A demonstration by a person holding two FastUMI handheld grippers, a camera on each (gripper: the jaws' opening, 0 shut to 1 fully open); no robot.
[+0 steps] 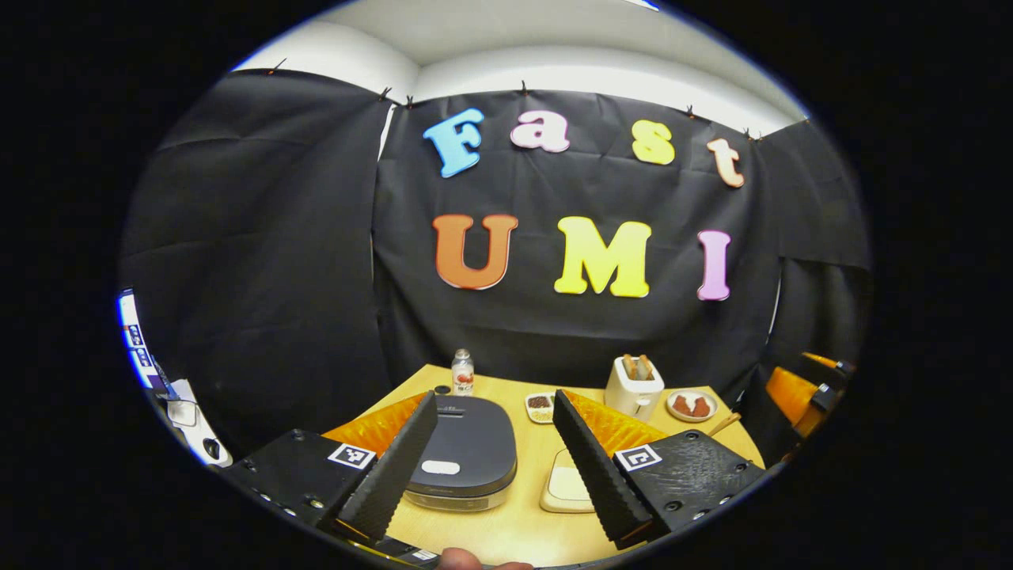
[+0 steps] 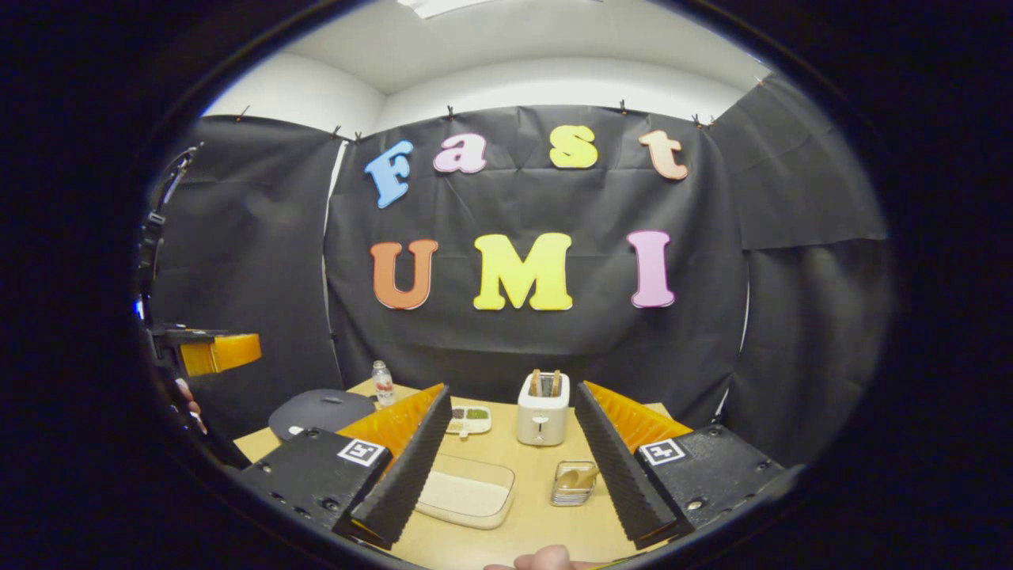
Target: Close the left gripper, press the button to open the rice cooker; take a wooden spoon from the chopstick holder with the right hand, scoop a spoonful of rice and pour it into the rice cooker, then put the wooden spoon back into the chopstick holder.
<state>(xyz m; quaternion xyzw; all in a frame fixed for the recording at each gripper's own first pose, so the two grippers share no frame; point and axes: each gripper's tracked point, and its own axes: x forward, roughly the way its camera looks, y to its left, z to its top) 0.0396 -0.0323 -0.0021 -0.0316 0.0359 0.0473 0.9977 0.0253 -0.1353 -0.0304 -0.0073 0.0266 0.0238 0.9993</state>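
Note:
The dark grey rice cooker (image 1: 463, 455) stands on the table with its lid down and a pale oval (image 1: 440, 467) near the lid's front edge. My left gripper (image 1: 495, 402) hangs open above it, one finger on each side and nothing between them. In the right gripper view the cooker (image 2: 320, 412) lies at the left. A metal chopstick holder (image 2: 573, 484) holds a wooden spoon (image 2: 579, 476). A clear box of rice (image 2: 467, 491) sits in front. My right gripper (image 2: 513, 389) is open over both, holding nothing.
A white toaster (image 2: 542, 412) with bread, a small bottle (image 2: 383, 382) and a divided dish (image 2: 468, 419) stand along the table's back. A plate (image 1: 691, 404) lies right of the toaster (image 1: 633, 388). The other gripper (image 2: 214, 352) and a hand (image 2: 190, 404) are far left.

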